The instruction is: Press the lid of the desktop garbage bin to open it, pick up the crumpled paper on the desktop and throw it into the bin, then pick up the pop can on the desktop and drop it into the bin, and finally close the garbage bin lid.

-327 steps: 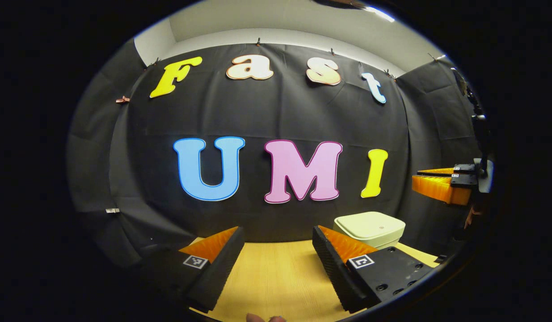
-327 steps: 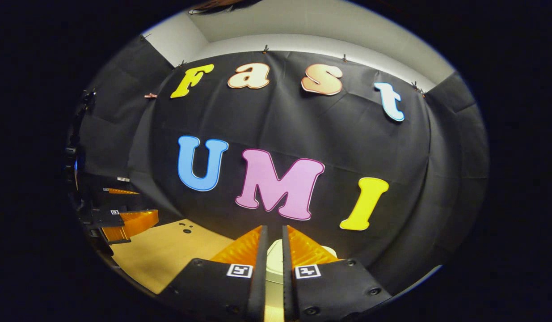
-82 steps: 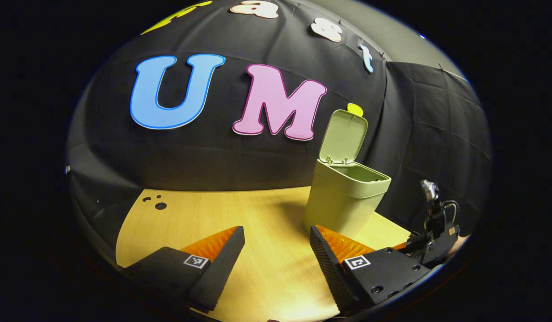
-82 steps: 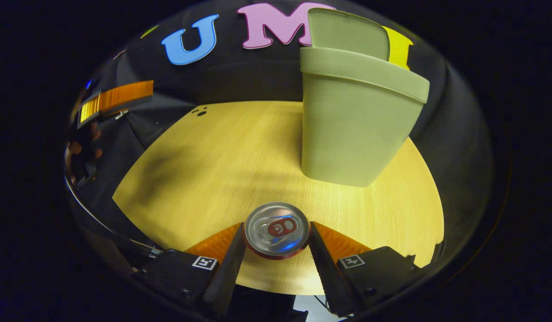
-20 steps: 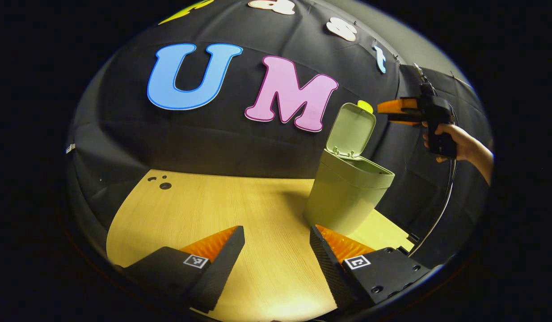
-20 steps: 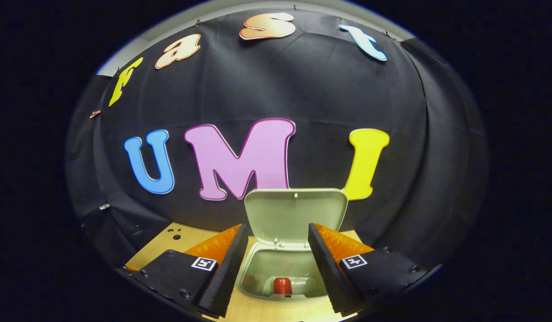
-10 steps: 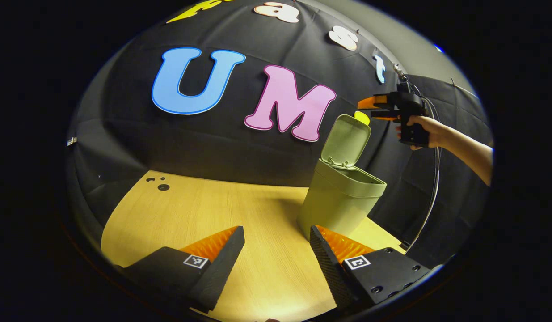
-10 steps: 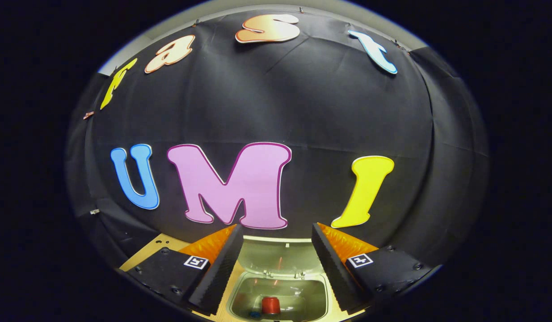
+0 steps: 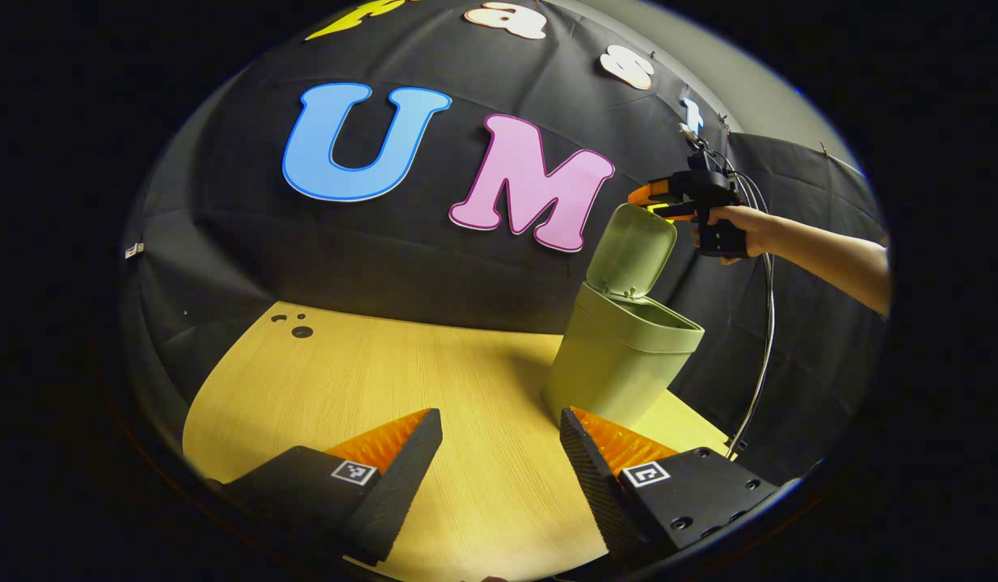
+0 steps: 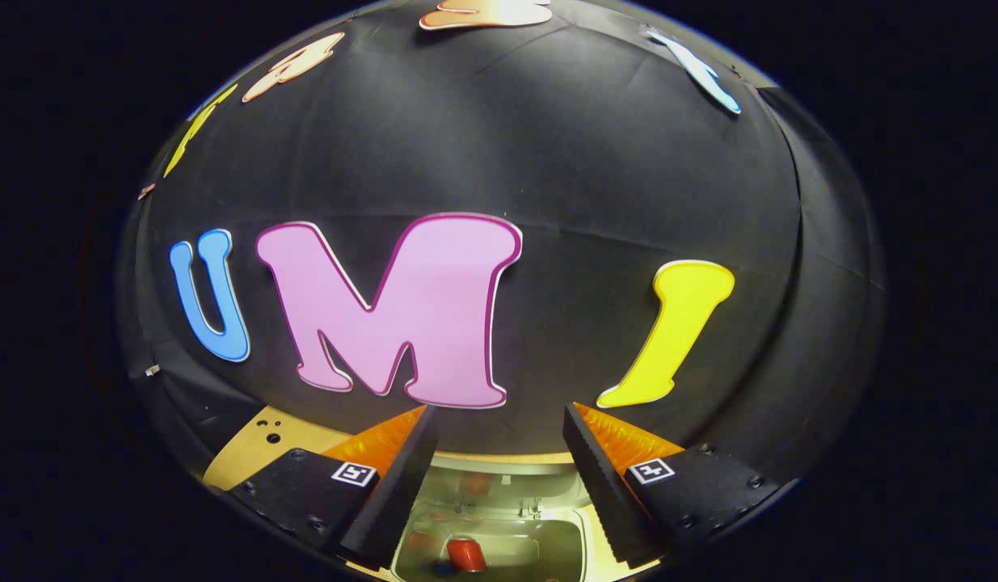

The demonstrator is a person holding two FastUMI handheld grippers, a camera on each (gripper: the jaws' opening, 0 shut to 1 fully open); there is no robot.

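Note:
The pale green bin [image 9: 620,368] stands on the wooden table [image 9: 345,380] with its lid [image 9: 634,250] raised upright. In the left gripper view, a hand [image 9: 741,230] holds my right gripper [image 9: 637,200] at the lid's top edge, close to the back wall. In the right gripper view, my right gripper [image 10: 499,412] is open and holds nothing. Below it are the lid's inner face [image 10: 507,485] and the bin's inside [image 10: 539,550], where the red pop can [image 10: 465,554] lies. My left gripper [image 9: 499,416] hovers open over the table, in front of the bin and to its left.
Black cloth walls close the table at the back and right, right behind the bin. A cable [image 9: 761,347] hangs from the right gripper down past the bin's right side. Small dark holes [image 9: 301,330] mark the table's far left corner.
The right gripper has moved forward over the bin to the lid's top edge, nearer the wall. The lid and bin sit lower in its view. The left gripper has barely moved.

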